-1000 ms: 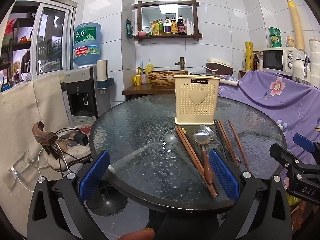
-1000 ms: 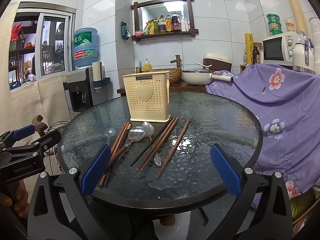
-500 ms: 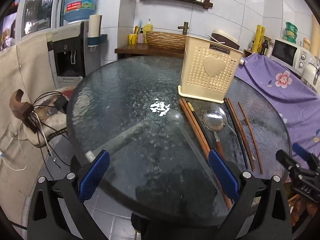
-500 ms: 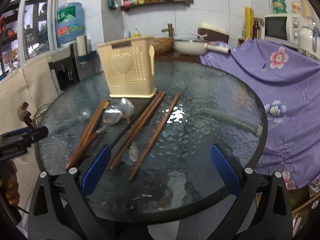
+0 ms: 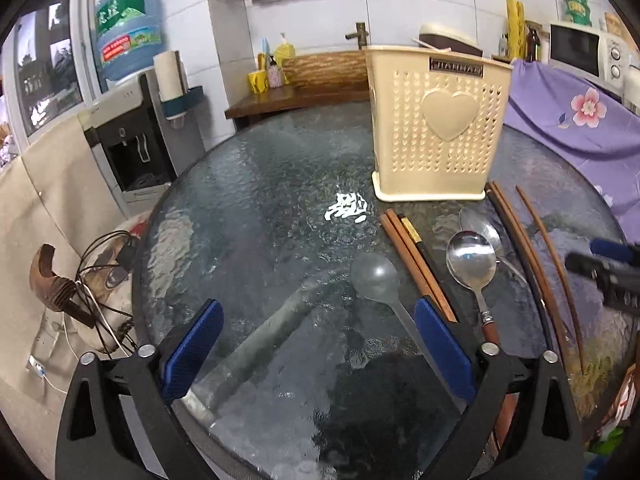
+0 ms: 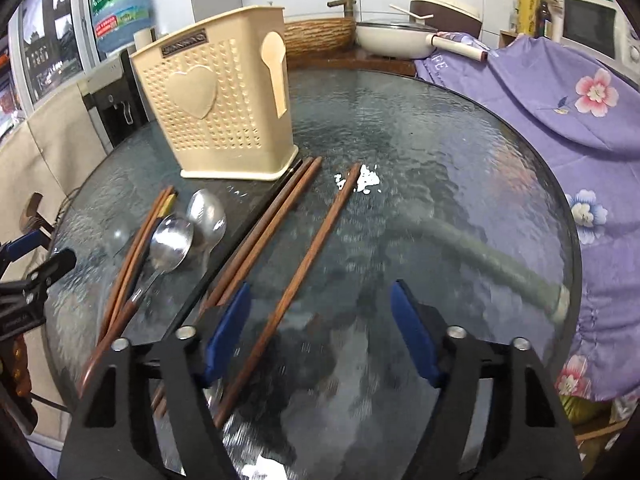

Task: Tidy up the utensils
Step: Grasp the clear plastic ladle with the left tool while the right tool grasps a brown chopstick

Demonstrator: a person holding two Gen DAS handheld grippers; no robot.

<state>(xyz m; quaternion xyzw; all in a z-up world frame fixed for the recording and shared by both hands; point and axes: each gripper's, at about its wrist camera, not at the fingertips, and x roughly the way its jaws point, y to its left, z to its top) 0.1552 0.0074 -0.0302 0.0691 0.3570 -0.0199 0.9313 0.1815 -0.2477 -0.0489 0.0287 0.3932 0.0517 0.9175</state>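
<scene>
Nothing has gone into the cream holder yet, as far as its perforated walls show; its inside is hidden from both views. It stands upright at the far side of the round glass tabletop, and every utensil lies flat in front of it.

From left to right in the left wrist view there are a clear plastic spoon, a bunch of brown chopsticks, two metal spoons side by side, then more chopsticks. A single chopstick lies apart at the right end of the row.

The left gripper hangs above the clear spoon's handle, its jaws wide apart and just beginning to narrow, gripping nothing. The right gripper has the single chopstick between its jaws, which are closing but not yet pressing on it.

The whole sorting job remains: each spoon and chopstick must still be lifted and dropped into the holder.
</scene>
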